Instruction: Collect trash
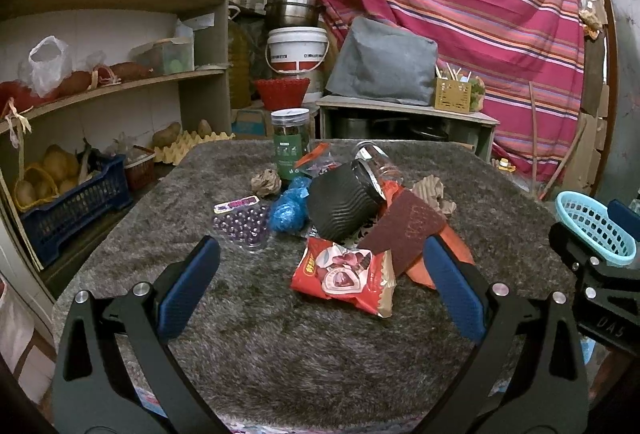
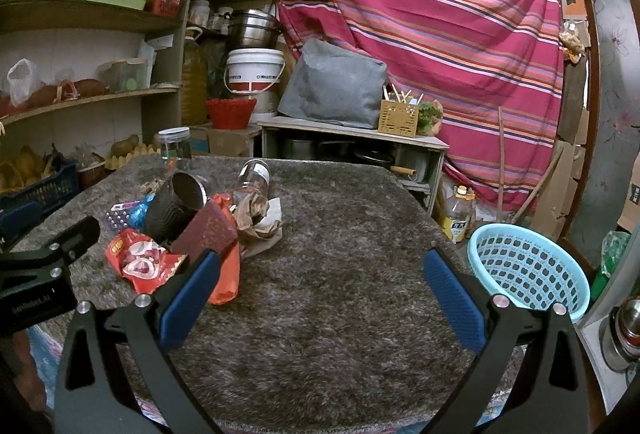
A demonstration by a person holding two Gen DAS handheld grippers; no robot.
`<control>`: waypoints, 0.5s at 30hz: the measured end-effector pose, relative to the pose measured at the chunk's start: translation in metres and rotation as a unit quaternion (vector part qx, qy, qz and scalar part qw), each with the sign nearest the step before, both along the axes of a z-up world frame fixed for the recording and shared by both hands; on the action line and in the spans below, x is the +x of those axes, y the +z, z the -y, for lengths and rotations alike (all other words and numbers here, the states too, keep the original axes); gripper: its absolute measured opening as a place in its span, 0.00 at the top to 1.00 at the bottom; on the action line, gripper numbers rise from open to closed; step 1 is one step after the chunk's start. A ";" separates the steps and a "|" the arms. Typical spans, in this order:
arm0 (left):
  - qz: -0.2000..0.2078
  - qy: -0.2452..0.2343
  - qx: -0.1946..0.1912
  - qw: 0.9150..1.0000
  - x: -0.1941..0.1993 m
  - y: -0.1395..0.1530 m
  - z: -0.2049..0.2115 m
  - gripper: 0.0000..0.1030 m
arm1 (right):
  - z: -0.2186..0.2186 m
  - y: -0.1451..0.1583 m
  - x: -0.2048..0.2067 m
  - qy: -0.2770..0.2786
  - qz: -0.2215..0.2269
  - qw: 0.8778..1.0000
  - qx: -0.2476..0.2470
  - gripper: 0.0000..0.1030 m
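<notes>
- Left gripper (image 1: 320, 274): black frame, blue-padded fingers (image 1: 188, 290) spread wide apart, nothing between them. Hovers over the near edge of the grey shaggy tabletop (image 1: 280, 354), facing the trash pile.
- Right gripper (image 2: 320, 274): same build, fingers spread wide, holding nothing. Points over a bare stretch of the tabletop, to the right of the pile.
- Trash sits in one heap at mid-table. Nearest the left gripper: a red crinkled snack wrapper (image 1: 346, 276) lying flat.
- Just behind it, a black ribbed cup (image 1: 344, 204) tipped on its side, mouth away from the left camera, resting on the wrappers.
- A dark brown flat sheet (image 1: 404, 228) leans against the cup, over an orange plastic wrapper (image 1: 452, 246).
- A clear glass jar (image 1: 376, 162) lies on its side behind the cup; crumpled brown corrugated paper (image 1: 434, 194) beside it to the right.
- Left of the cup: a crumpled blue foil wad (image 1: 286, 212), a clear purple blister pack (image 1: 242, 224), a brown paper ball (image 1: 266, 182).
- A tall clear canister with green label (image 1: 290, 142) stands upright at the far side of the table.
- Light blue perforated plastic basket (image 2: 528, 270) sits at the right edge of the table, well apart from the pile, just beyond the right gripper's right finger.
</notes>
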State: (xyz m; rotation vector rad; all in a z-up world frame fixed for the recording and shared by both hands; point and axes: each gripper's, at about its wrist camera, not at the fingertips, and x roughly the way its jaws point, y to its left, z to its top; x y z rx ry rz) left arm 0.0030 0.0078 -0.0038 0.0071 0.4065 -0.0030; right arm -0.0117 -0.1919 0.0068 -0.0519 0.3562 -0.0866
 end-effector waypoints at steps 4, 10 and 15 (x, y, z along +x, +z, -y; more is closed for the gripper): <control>0.003 0.000 -0.001 1.000 -0.001 0.002 -0.001 0.05 | 0.001 0.000 0.000 -0.001 0.000 1.000 0.001 0.04; 0.002 0.001 -0.002 1.000 -0.002 0.002 -0.002 0.05 | -0.002 -0.001 0.001 -0.002 0.001 1.000 -0.001 0.04; 0.002 0.001 -0.002 1.000 -0.002 0.002 -0.002 0.05 | -0.002 0.000 0.000 -0.002 0.001 1.000 -0.001 0.04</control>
